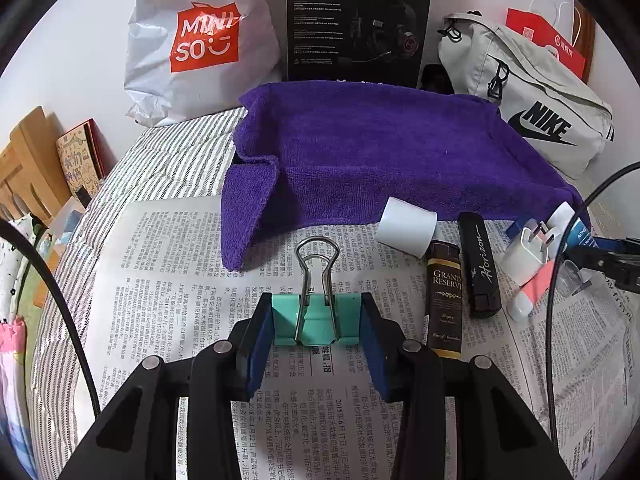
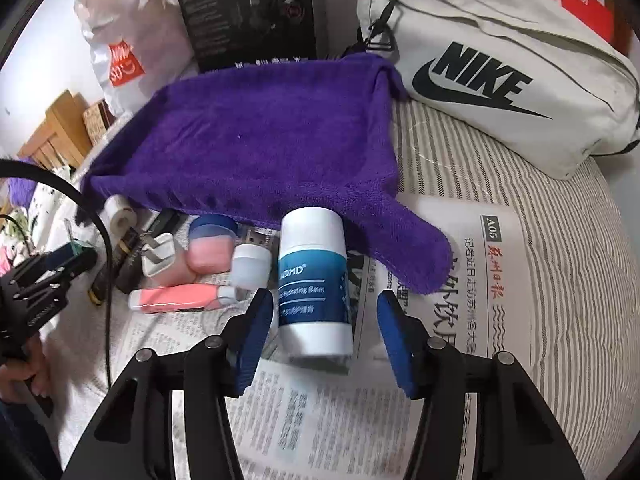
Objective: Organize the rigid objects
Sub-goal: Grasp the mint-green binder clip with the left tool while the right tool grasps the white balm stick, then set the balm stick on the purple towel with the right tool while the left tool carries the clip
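In the left wrist view my left gripper (image 1: 316, 304) is shut on a mint-green binder clip (image 1: 316, 324), its blue pads pressing both sides above the newspaper (image 1: 180, 280). In the right wrist view my right gripper (image 2: 324, 300) is open around a white-and-blue balm stick (image 2: 314, 280) lying on the paper; the left pad is close to it and a gap shows on the right. Beside it lie a pink tube (image 2: 180, 298), a small white jar (image 2: 250, 266), a pink jar (image 2: 212, 244) and a white charger plug (image 2: 160, 258). A brown bottle (image 1: 444, 300), a black tube (image 1: 480, 264) and a white roll (image 1: 406, 226) lie near the clip.
A purple towel (image 1: 360, 152) lies folded behind the objects. A Miniso bag (image 1: 200, 48), a black box (image 1: 360, 20) and a grey Nike bag (image 1: 540, 112) stand against the wall. Black cables (image 1: 556, 300) hang across both views. A striped sheet (image 2: 560, 240) lies under the newspaper.
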Tool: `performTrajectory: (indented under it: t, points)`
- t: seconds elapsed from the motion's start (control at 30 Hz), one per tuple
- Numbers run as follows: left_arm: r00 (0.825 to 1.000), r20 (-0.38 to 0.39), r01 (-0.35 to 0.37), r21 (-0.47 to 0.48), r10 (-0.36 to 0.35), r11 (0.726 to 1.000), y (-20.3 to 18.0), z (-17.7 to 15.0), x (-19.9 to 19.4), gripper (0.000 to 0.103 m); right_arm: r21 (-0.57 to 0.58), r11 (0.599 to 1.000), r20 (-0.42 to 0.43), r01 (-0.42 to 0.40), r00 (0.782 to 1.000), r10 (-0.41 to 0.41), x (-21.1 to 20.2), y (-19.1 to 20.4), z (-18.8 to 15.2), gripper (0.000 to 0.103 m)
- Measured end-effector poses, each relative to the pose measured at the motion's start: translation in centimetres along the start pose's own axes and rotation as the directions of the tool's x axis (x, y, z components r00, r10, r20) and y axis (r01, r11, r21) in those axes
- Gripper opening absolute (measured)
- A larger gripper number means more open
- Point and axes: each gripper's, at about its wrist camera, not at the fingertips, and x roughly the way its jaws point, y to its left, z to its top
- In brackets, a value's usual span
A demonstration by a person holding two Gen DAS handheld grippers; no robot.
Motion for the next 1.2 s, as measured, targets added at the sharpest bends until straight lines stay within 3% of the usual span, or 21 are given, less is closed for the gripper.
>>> performTrajectory:
  t: [0.3, 0.83, 1.2]
  points:
    - [1.000, 0.000, 0.001, -0.002, -0.001, 1.000, 0.0, 0.0, 0.0, 0.039, -0.068, 0.998, -0.021, 0.016, 1.000, -0.017, 1.4, 1.0, 1.0, 0.036]
    - [0.999, -0.008, 0.037, -0.023, -0.037, 0.999, 0.5, 0.1, -1.8, 0.039, -0.040, 0.998, 0.002, -0.043, 0.999, 0.043, -2.4, -0.3, 0.0, 0.036]
    - [0.996, 0.031, 0.088, -0.043, -0.087, 0.995, 2.1, 2.5, -5.2, 0.039, -0.041, 0.995, 0.061, -0.087, 0.994, 0.089, -5.3, -0.9, 2.2, 0.036]
